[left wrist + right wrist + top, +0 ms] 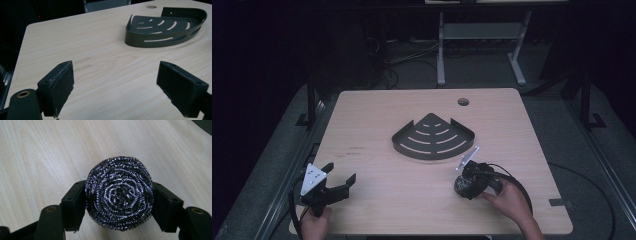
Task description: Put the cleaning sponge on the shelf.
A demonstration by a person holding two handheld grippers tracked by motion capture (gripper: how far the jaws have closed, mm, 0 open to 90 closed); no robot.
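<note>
— Okay, right gripper (119, 202)?
— Pinching the steel scourer (119, 193), lower right of the high view, near the dark corner shelf (434, 137).
— Left gripper (337, 181)?
— Sitting lower left, jaws spread wide over the table (387, 200).

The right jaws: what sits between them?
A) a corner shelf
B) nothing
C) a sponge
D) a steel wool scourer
D: in the right gripper view the round steel wool scourer is squeezed from both sides by the pads of the right gripper, while the dark corner shelf lies apart on the table.
</note>
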